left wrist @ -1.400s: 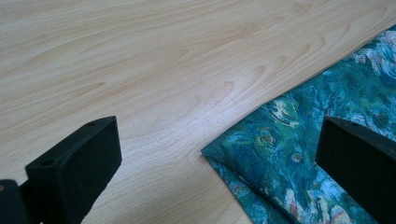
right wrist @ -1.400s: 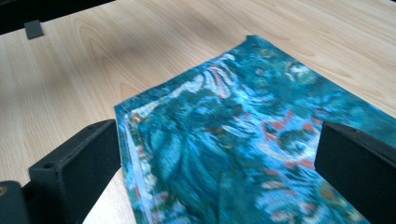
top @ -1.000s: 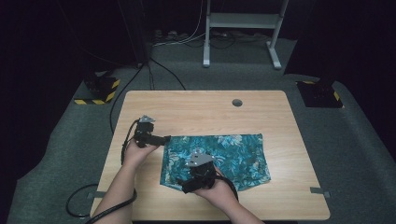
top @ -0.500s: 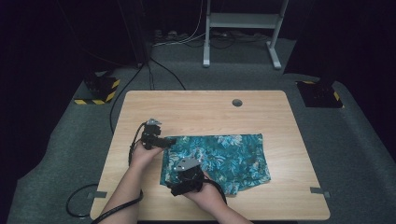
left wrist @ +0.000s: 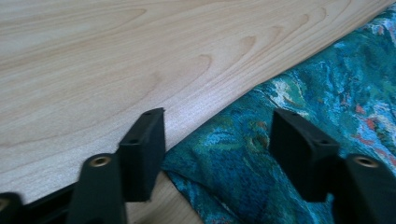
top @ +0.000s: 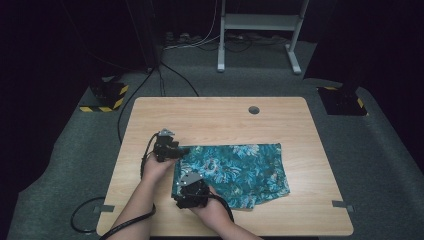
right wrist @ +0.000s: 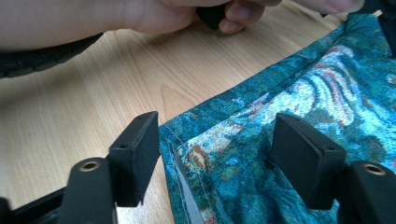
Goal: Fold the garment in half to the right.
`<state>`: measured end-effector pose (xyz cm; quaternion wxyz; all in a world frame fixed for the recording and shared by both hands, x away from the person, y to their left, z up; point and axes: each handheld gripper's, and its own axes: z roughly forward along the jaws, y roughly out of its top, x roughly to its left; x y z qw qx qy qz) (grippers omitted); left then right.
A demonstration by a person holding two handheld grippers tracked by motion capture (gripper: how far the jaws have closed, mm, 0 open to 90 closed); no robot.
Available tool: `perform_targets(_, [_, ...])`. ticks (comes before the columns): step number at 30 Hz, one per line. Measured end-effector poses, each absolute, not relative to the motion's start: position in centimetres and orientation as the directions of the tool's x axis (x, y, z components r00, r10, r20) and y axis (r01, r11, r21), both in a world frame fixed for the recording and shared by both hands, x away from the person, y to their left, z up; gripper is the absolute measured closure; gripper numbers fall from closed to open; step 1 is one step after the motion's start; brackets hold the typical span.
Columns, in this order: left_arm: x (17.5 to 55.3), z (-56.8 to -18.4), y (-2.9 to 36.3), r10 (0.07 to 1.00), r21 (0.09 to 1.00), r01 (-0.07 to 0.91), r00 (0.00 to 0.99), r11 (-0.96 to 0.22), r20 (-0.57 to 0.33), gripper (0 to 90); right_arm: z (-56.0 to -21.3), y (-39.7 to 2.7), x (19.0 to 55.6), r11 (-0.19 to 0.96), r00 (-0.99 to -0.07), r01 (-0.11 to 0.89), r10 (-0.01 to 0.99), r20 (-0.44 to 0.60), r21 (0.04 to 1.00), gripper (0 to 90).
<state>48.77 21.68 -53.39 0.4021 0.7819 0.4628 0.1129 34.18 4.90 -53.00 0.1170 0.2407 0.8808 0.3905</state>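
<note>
fingers (left wrist: 142,154) of your left gripper (left wrist: 217,156) are standing partly apart, and they have just been closing; a corner of the teal floral-patterned woven cloth (left wrist: 289,116) is lying between them, with neither pad pressing on it. in the high view this left gripper (top: 172,151) is sitting at the cloth's (top: 235,172) far left corner, your left hand (top: 157,167) behind it.

your right gripper (right wrist: 215,156) is also standing half open, its jaws having just been closing; the cloth's (right wrist: 280,126) hemmed near corner is lying in the gap, one black pad just beside the edge, the other resting over the fabric, no pinch showing. in the high view the right gripper (top: 187,192) is at the near left corner, your right hand (top: 212,207) behind it.

the cloth is lying flat on the pale wooden table (top: 210,115), in its near half, slightly right of centre. both grippers are working along its left edge, near each other.
</note>
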Motion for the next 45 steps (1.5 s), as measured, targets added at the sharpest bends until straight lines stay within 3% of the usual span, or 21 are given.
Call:
perform_targets(9, [48.7, -53.7, 22.0, 0.836, 0.741, 0.632, 0.517, -0.227, -0.185, 55.9, -53.8, 5.4, 34.0, 0.603, -0.857, 0.322, 0.514, -0.046, 0.729, 40.1])
perform_targets(19, [48.3, -53.8, 21.3, 0.864, 0.746, 0.622, 0.487, -0.239, -0.130, 81.3, -53.8, 5.1, 34.1, 0.594, -0.836, 0.320, 0.543, -0.074, 0.738, 63.0])
perform_targets(28, [48.1, -53.8, 21.0, 0.877, 0.739, 0.641, 0.457, -0.208, -0.150, 85.6, -54.1, 4.7, 34.1, 0.577, -0.808, 0.318, 0.580, -0.103, 0.752, 83.7])
perform_targets(38, [47.6, -53.0, 21.6, 0.881, 0.744, 0.643, 0.442, -0.179, -0.170, 86.5, -53.2, 4.5, 34.2, 0.545, -0.790, 0.338, 0.607, -0.083, 0.767, 86.0])
perform_targets(45, [47.3, -50.7, 23.2, 0.892, 0.755, 0.639, 0.416, -0.148, -0.177, 86.5, -50.7, 5.0, 33.5, 0.507, -0.808, 0.283, 0.584, -0.083, 0.814, 85.8])
